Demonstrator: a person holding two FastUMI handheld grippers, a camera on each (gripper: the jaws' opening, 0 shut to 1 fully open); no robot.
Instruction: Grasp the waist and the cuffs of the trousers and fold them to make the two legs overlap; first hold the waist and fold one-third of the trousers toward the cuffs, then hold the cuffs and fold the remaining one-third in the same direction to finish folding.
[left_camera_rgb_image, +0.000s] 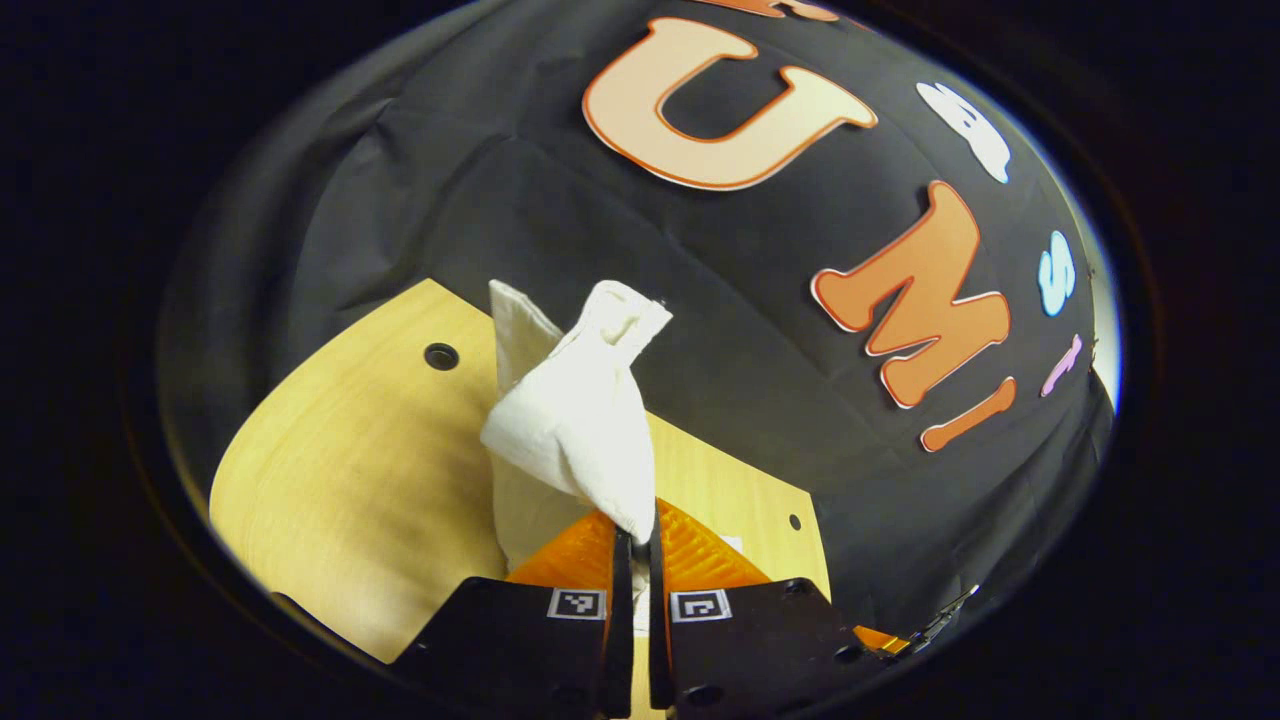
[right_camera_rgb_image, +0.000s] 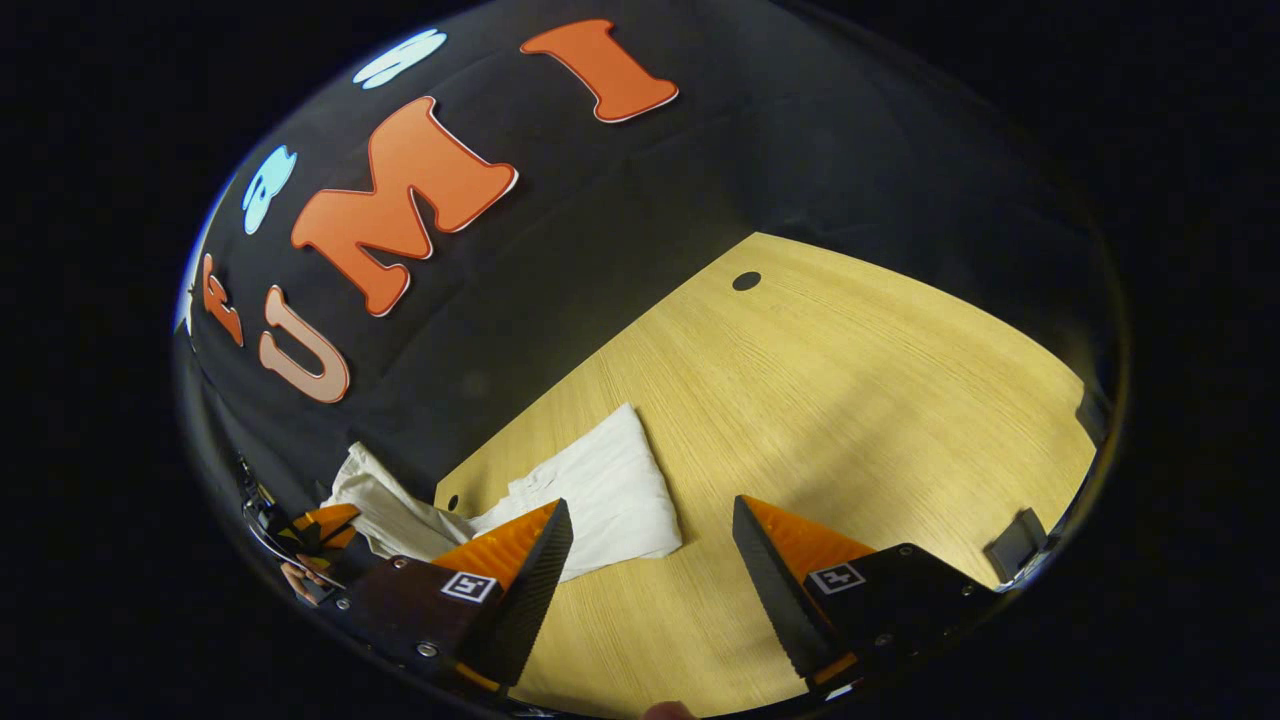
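Observation:
The white trousers (left_camera_rgb_image: 575, 420) hang bunched and lifted above the wooden table (left_camera_rgb_image: 350, 450) in the left gripper view, and my left gripper (left_camera_rgb_image: 637, 535) is shut on a corner of the cloth. In the right gripper view the trousers (right_camera_rgb_image: 610, 495) lie partly flat on the table (right_camera_rgb_image: 850, 400), with the far end rising up to the left toward the other gripper (right_camera_rgb_image: 320, 530) at the view's edge. My right gripper (right_camera_rgb_image: 650, 520) is open just above the table, its left finger beside the cloth's near edge, nothing between the fingers.
Round holes are cut in the tabletop (left_camera_rgb_image: 441, 355) (right_camera_rgb_image: 746, 281). The black booth wall stands close behind the table's far edge. A small dark block (right_camera_rgb_image: 1015, 545) sits at the table's right edge in the right gripper view.

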